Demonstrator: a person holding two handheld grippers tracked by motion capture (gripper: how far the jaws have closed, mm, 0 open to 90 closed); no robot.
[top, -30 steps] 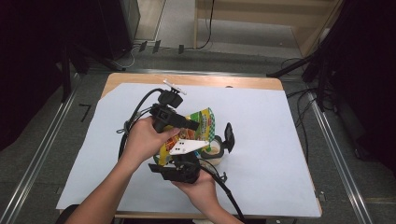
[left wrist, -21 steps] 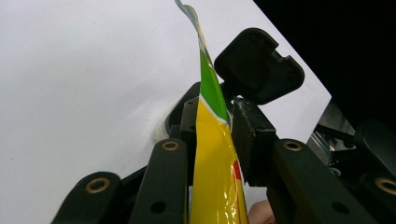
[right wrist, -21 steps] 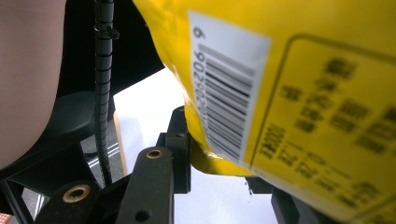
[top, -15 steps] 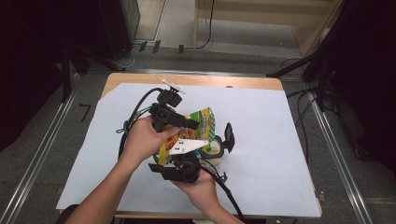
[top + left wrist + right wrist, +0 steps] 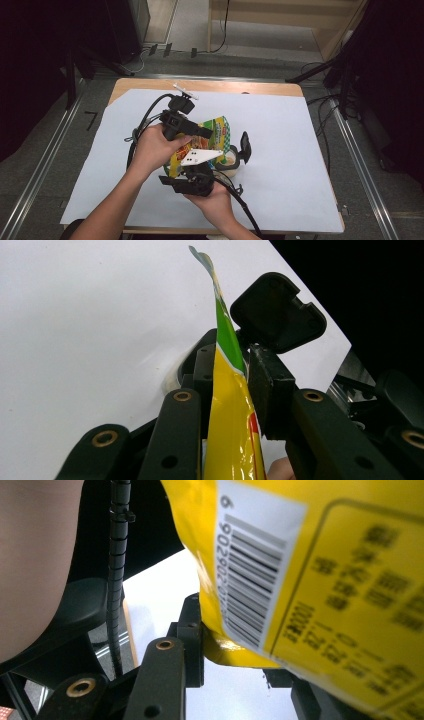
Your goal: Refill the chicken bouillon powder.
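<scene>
A yellow and green snack bag (image 5: 218,128) is held up over the white sheet between both grippers. My left gripper (image 5: 207,134), held in the left hand, reaches in from the left. In the left gripper view its pads are shut on the bag's thin edge (image 5: 230,405), and a jaw of the other gripper (image 5: 277,310) stands just behind. My right gripper (image 5: 227,159) comes from below, with one black jaw sticking out to the bag's right. In the right gripper view the barcode side of the bag (image 5: 320,580) sits between its jaws. The left pad (image 5: 194,630) presses the bottom corner, and the bag hides the right jaw.
A white paper sheet (image 5: 290,145) covers most of the wooden table (image 5: 215,86). Black cables trail from both grippers toward the left and the front edge. Metal rails (image 5: 45,165) run along the floor on both sides, and dark furniture stands beyond.
</scene>
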